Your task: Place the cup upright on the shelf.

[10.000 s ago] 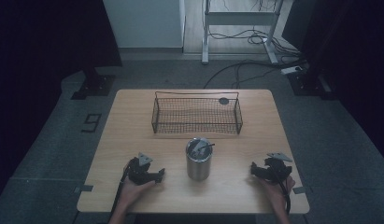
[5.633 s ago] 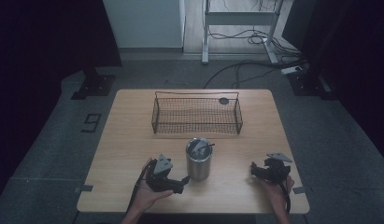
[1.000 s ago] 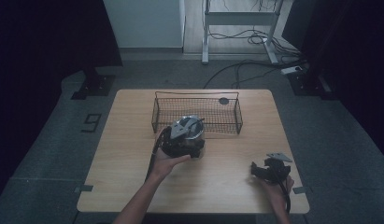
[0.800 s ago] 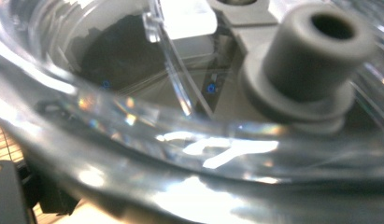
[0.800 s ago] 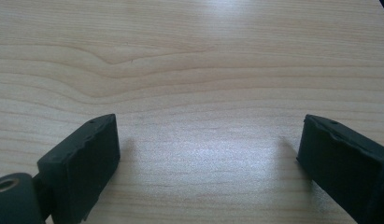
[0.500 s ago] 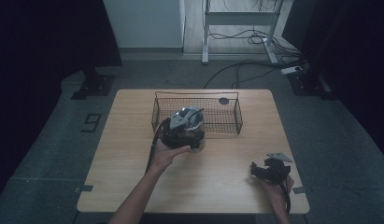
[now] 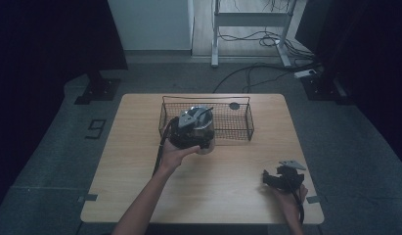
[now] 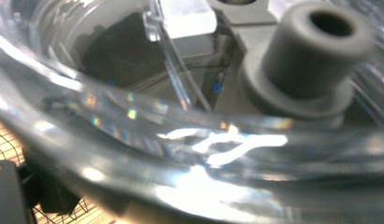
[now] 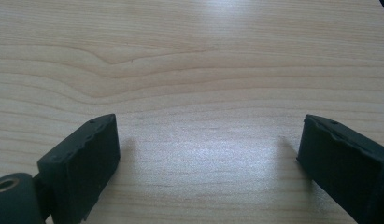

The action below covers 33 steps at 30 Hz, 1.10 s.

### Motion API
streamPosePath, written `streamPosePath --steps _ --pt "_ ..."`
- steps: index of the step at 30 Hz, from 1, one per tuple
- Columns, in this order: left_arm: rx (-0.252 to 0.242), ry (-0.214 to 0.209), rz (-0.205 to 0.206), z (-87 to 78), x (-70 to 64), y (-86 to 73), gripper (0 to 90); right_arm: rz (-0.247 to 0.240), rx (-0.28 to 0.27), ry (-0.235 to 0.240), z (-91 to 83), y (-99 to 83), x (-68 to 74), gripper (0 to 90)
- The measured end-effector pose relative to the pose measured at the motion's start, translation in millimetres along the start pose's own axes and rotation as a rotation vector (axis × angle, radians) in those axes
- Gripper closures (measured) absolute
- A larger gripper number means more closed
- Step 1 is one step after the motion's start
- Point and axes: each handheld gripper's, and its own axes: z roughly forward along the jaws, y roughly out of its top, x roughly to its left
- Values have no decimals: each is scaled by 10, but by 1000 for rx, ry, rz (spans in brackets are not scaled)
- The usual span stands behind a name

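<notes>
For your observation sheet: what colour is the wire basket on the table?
Black wire basket; clearest in the high view.

A wooden table [image 7: 140,161] is seen in the high view, standing on a grey floor [image 7: 52,147]. A small dark round disc [image 7: 234,105] lies on the tabletop toward one o'clock. A metal frame [image 7: 250,19] and loose cables [image 7: 252,68] are seen at twelve o'clock. A "9" marking [image 7: 96,129] lies at nine o'clock.
</notes>
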Motion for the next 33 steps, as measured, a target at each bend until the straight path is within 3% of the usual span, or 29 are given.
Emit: streamPosePath --steps 14,24,33 --pt "-20 10 0 115 98 149 39 -1 -1 -1 1 -1 -1 54" --pt "-10 6 15 240 143 267 39 0 -1 1 1 -1 -1 54" --pt "-6 20 5 342 209 393 39 -1 -1 1 1 -2 -1 54"
